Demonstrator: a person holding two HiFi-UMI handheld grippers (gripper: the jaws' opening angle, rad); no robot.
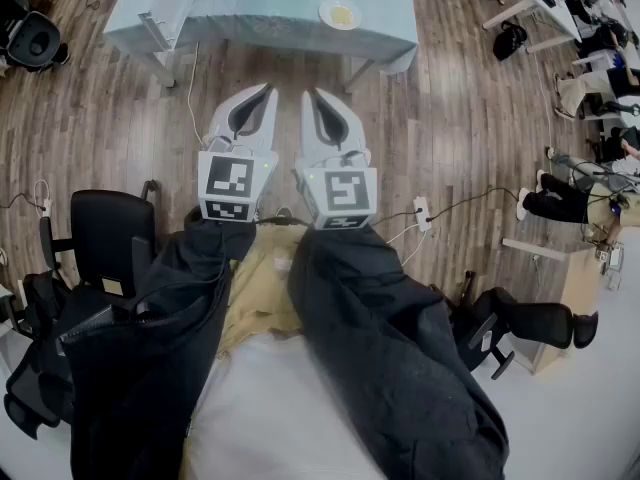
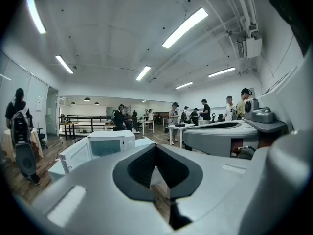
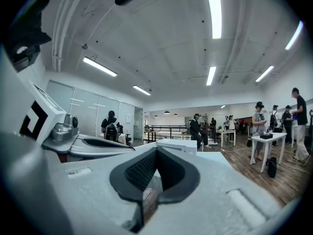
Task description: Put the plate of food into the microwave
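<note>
Tools: the white two-jaw left gripper [image 1: 268, 90] and right gripper [image 1: 309, 94] hang side by side, both pinched closed on nothing.
Plate: the small round white plate of yellow food [image 1: 340, 14] sits on the pale-blue-clothed table [image 1: 250, 18], well apart from them.
Microwave: white boxy microwave [image 2: 105, 142], door seemingly open.
Risk: arriving with closed jaws could shove the plate instead of gripping it.

I see my right gripper [image 3: 156, 153] with its jaws closed together, the white microwave [image 3: 177, 145] beyond the tips, and the left gripper [image 3: 98, 146] alongside.
</note>
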